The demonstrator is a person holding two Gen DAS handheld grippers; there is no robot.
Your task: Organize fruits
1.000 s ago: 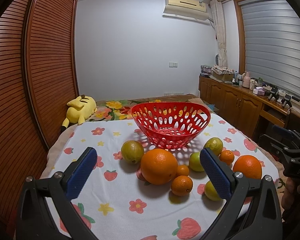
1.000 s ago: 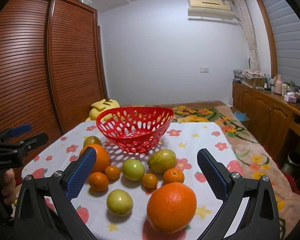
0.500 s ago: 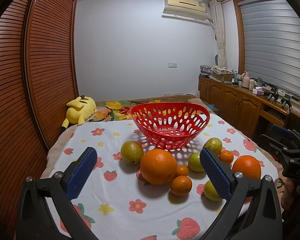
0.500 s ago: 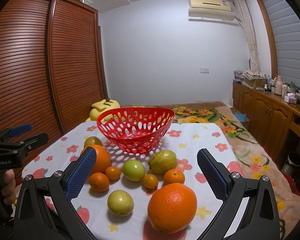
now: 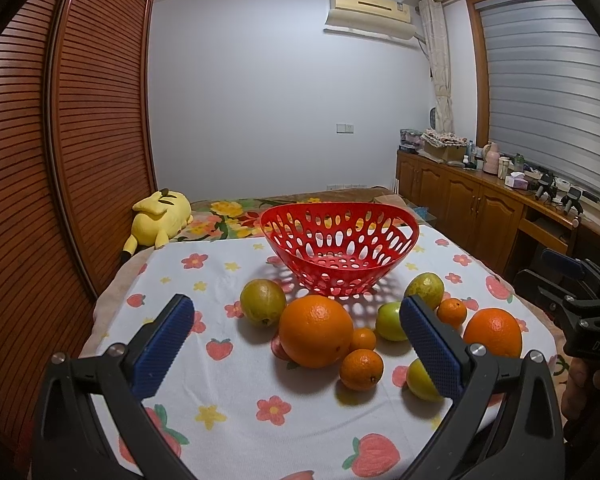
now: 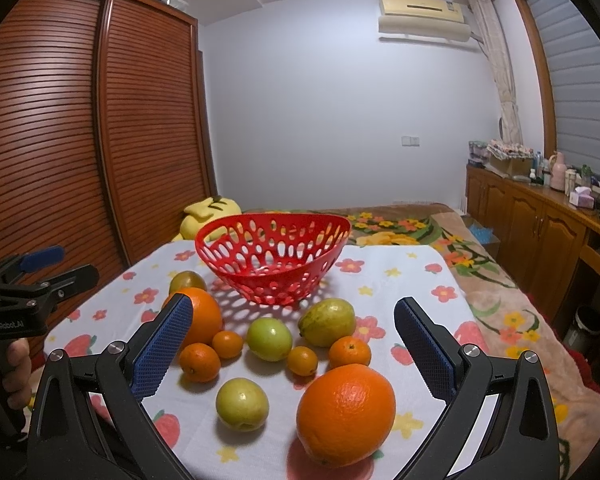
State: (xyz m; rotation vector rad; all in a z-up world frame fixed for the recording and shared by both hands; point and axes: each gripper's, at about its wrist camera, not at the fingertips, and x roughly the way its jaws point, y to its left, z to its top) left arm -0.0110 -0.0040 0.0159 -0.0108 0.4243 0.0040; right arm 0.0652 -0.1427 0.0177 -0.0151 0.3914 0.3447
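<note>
So: fruit all loose on the table [image 6: 400,280], on a white cloth w/ strawberry & flower print, none in the red basket [image 6: 272,264], which sits upright at the far middle of the table w/ nothing inside. Just in front of the basket, right wrist view: big orange [image 6: 346,414] nearest the camera, pale green fruit [image 6: 242,404] beside it to the left, another green one [image 6: 269,339] further back in the middle, a yellow-green fruit [image 6: 327,327] just right of that. Four small oranges scattered between them, e.g. one [image 6: 199,362] touching or nearly touching its neighbour. Second big orange [image 6: 198,316] at the left, partly behind a finger pad, w/ a brownish-green fruit [image 6: 187,282] behind it.

Right gripper [image 6: 292,344] held above the near table edge, fingers spread wide, nothing between them. Left gripper [image 5: 296,344] likewise wide open & holding nothing, seen from its own cam facing the same pile. A hand [image 6: 8,364] grips the left tool's handle at the left edge of the right view.

Further out: yellow plush toy [image 5: 160,216] on the flowered bed behind the table, wooden slatted wardrobe at left, cabinets along the right wall.
</note>
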